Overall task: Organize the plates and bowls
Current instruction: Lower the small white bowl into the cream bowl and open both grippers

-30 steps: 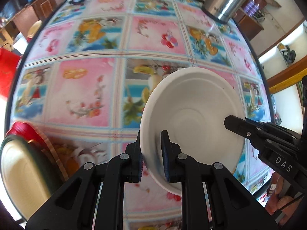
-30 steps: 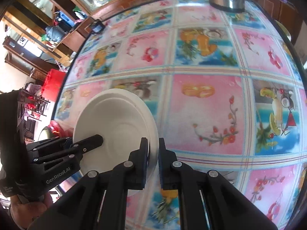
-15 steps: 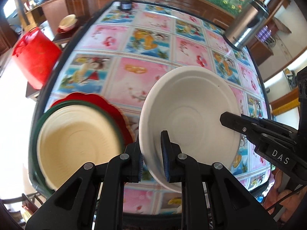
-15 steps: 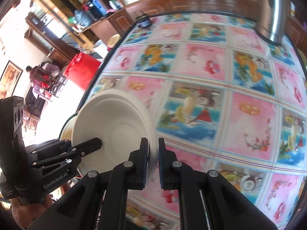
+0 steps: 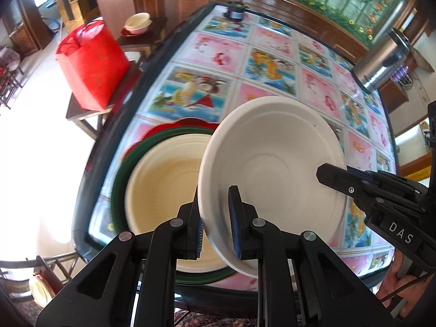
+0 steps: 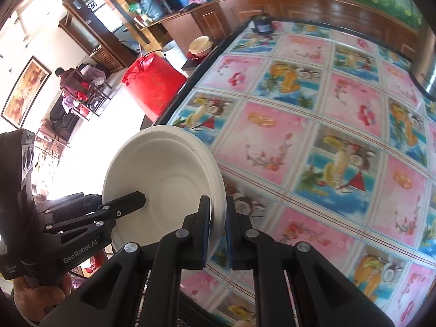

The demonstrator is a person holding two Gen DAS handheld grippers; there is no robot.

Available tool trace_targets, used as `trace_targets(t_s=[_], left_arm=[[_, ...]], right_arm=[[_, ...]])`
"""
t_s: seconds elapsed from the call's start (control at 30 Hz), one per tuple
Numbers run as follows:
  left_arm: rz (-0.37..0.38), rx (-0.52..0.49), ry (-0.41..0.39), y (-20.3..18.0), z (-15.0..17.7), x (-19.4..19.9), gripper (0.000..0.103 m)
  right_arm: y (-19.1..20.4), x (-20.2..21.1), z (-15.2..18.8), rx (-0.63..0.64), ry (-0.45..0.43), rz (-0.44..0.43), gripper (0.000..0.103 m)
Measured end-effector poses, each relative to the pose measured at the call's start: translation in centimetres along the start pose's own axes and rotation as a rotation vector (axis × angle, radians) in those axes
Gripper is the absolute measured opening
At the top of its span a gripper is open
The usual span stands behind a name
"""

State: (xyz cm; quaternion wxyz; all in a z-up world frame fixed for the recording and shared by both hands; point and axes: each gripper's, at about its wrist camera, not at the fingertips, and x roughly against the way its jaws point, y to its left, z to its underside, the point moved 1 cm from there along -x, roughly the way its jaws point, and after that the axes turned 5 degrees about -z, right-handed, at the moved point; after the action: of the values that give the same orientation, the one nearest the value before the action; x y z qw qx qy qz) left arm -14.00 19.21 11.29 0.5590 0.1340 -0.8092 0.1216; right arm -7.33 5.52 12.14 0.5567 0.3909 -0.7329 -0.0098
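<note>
Both grippers hold one white bowl (image 5: 272, 163), lifted above the table and tilted. My left gripper (image 5: 216, 219) is shut on its near rim. My right gripper (image 6: 218, 226) is shut on the opposite rim; in the left wrist view it shows at the right (image 5: 338, 175). The bowl also shows in the right wrist view (image 6: 163, 177), with the left gripper (image 6: 130, 203) on its left rim. Below and left of the bowl sits a stack near the table corner: a cream bowl (image 5: 163, 182) in a green dish (image 5: 120, 179) on a red plate (image 5: 190, 124).
The table (image 6: 327, 136) has a pink and blue fruit-print cloth. A steel kettle (image 5: 381, 62) stands at the far right, a small dark jar (image 5: 235, 12) at the far edge. A red bag (image 5: 91, 62) sits on a side table beyond the left edge.
Both grippers have carried the white bowl left and back toward the table's corner. The stacked cream bowl, green dish and red plate have come further into view under the bowl's left side.
</note>
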Motion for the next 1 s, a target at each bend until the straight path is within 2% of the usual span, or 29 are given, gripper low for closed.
trace_targets(t_s=[0.3,0.67,1.0], left_arm=[[-0.03,0.029,0.043,3.7,0.8,-1.9,0.016],[-0.057,0.018,0.071,4.8,1.4,-3.8,0.017],[-0.058,0.018,0.063,4.8,1.4,-4.0,0.017]], right_arm=[[2.9,-3.7,-0.1,0.055,0.045,0.02,0.011],[4.1,-6.2,0.5,0.083,0.087,0.063,0.012],[4.6,-6.5,0.8,0.103,0.07,0.108,0.013]])
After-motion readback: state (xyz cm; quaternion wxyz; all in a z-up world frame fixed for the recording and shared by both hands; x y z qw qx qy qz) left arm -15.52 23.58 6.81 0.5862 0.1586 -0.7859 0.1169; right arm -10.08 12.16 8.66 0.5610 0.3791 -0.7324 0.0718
